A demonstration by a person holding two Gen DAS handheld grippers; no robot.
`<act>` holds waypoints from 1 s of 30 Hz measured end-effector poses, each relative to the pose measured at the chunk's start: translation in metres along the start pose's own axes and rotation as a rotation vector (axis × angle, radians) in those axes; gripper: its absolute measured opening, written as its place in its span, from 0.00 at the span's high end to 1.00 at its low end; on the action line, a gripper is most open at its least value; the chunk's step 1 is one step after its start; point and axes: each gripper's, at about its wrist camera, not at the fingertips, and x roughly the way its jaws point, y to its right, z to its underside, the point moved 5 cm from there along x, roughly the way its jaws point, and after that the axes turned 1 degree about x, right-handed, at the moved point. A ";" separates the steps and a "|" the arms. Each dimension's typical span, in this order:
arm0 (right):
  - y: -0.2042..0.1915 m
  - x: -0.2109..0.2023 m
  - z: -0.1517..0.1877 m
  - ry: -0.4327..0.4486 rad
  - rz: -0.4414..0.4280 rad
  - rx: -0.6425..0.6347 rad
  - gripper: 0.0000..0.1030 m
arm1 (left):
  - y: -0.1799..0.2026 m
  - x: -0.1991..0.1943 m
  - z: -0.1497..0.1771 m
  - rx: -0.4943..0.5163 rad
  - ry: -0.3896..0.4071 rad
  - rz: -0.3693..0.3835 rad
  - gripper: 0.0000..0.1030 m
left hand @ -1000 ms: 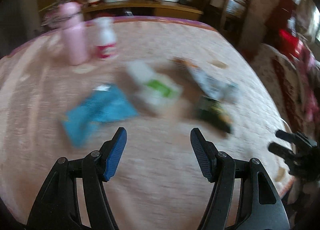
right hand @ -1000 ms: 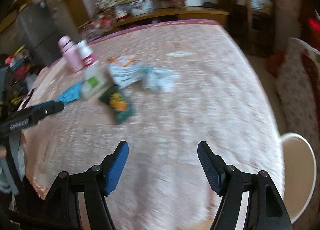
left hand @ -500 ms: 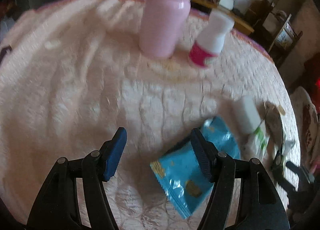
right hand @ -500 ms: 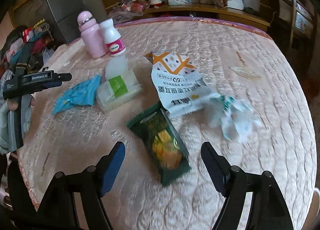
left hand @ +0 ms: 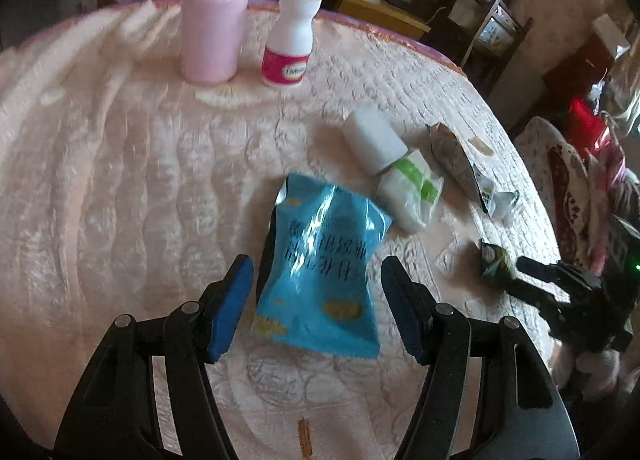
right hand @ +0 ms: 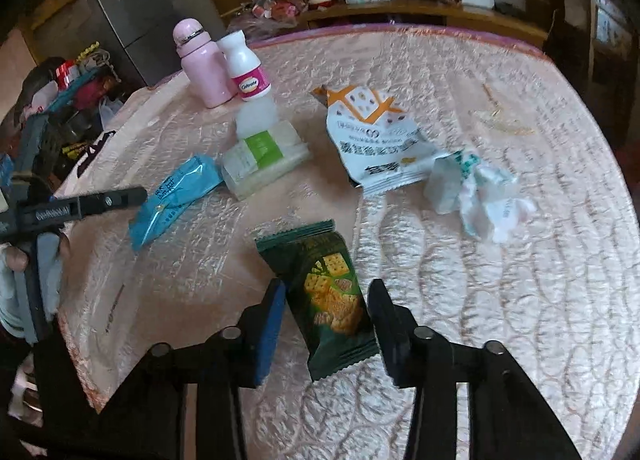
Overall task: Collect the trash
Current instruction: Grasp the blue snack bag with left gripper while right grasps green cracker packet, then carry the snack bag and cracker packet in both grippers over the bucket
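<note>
The flat green foil cracker packet (right hand: pixel 329 296) lies on the pink quilted table covering (right hand: pixel 500 300), between the blue-padded jaws of the right gripper (right hand: pixel 326 324). Those jaws have just been closing around it, but a gap shows at each pad; the packet is bracketed, not gripped.

The crinkled blue foil snack bag (left hand: pixel 320 264) also lies flat on the covering, between the wide-apart jaws of the left gripper (left hand: pixel 316 304). The pads stand clear of it on both sides, so this claw is released.

Beyond these, toward the middle of the table, rest the white-and-green plastic-wrapped tissue pack (right hand: pixel 264 158), the white-and-orange torn snack pouch (right hand: pixel 372 136) and the crumpled white-and-teal paper wrapper (right hand: pixel 476 192), all untouched. At the far edge stand a pink lidded flask (right hand: pixel 200 64) and a white supplement bottle with a magenta label (right hand: pixel 246 68), upright and just beside each other; likely not trash.

Assessment: nothing is collected as yet. Every piece of litter in view is on the table, and no bin shows in either view. Two pickups are at the point of grasp; three items remain beyond those.
</note>
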 end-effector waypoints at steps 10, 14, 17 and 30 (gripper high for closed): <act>-0.014 0.015 0.002 -0.008 0.058 -0.076 0.36 | 0.016 0.050 -0.008 0.111 -0.042 -0.181 0.31; -0.012 0.026 0.002 -0.001 0.093 -0.080 0.57 | 0.013 0.061 -0.011 0.099 -0.046 -0.211 0.37; -0.012 0.021 0.001 0.023 0.077 -0.064 0.71 | 0.017 0.051 -0.009 0.091 -0.006 -0.206 0.55; -0.006 -0.057 0.024 0.121 0.073 -0.035 0.71 | 0.110 -0.003 0.032 0.178 0.061 -0.105 0.65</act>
